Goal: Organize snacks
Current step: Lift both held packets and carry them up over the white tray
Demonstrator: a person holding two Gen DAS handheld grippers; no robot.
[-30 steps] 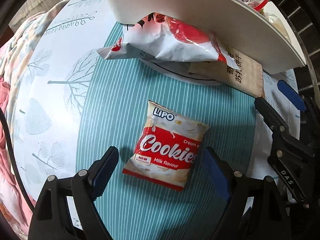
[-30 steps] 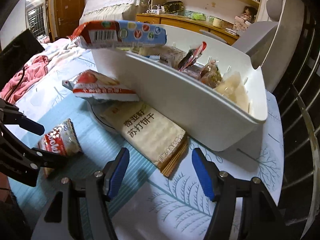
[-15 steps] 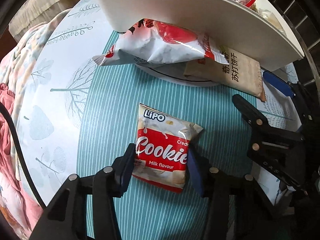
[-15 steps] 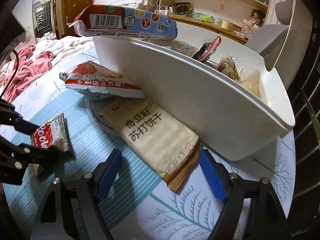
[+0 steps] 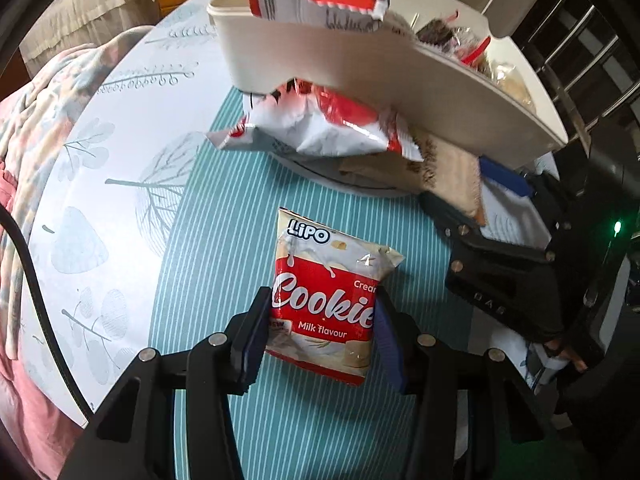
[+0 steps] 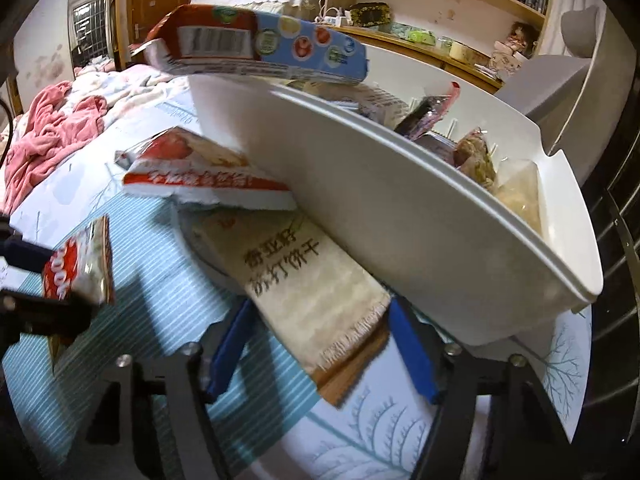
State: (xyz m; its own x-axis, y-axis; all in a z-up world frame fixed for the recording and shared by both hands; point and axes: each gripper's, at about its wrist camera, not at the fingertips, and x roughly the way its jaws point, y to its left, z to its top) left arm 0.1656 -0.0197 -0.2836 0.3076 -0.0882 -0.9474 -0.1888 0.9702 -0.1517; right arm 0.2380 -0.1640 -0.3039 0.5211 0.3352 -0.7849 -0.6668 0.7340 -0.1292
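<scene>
**Red-and-white cookie pack clamped on the left, cracker pack between closing right jaws**

Red-and-white cookie pack [image 5: 326, 302] sits pinched between the blue pads of the left gripper [image 5: 320, 334], jaws partly closed against its two side edges. Its lower corner appears to hang clear of the teal striped mat [image 5: 208, 248]; contact underneath cannot be told. In the right wrist view the same pack is blurred and cut by the left gripper's black arm.

Right gripper [image 6: 320, 344] has its jaws closing, with the near end of the tan cracker pack [image 6: 296, 276] between the blue pads. Whether the pads touch it yet cannot be told, since motion blur smears the frayed seal edge. The pack's far end runs under the white bin [image 6: 400, 216] and under a red-and-white chip bag [image 6: 200, 176], so its full length is hidden.

Chip bag lies on the mat, tucked against the bin's wall, partly on a round white disc whose outline is mostly covered. A long red-and-blue pack [image 6: 260, 50] rests across the bin's far rim, its front face unseen. Inside the bin are several small wrapped snacks [image 6: 472, 152], too cramped and small to identify. A pink blanket [image 6: 52, 136] bunches at the left, beyond the leaf-print tablecloth [image 5: 104, 152]. Fingertips [image 5: 568, 354] show behind the right gripper body, mostly cut off.
</scene>
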